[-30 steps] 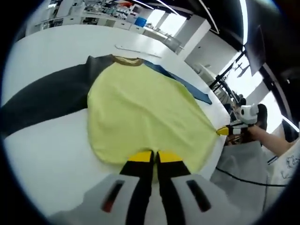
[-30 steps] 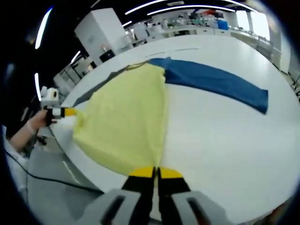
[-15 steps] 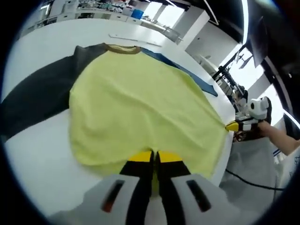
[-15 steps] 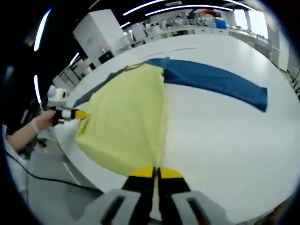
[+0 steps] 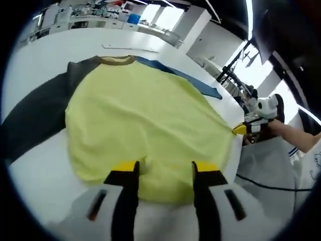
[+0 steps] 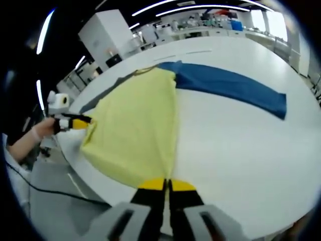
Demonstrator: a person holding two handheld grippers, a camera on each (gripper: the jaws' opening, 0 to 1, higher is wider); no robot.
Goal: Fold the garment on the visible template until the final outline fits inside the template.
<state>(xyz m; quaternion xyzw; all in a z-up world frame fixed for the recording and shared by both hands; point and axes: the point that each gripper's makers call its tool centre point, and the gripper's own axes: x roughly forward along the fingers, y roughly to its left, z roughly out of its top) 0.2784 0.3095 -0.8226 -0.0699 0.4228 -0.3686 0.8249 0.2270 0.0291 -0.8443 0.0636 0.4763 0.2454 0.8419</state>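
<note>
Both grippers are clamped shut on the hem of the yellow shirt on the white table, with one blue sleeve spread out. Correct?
Not quite: the left gripper has its jaws open over the hem of the yellow shirt, as the left gripper view shows. The right gripper is shut on it; the rest holds.

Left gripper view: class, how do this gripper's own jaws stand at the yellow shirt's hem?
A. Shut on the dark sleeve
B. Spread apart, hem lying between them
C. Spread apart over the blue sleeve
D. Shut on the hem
B: the left gripper shows its two yellow-tipped jaws wide apart, with the yellow shirt hem lying loose between them.
</note>
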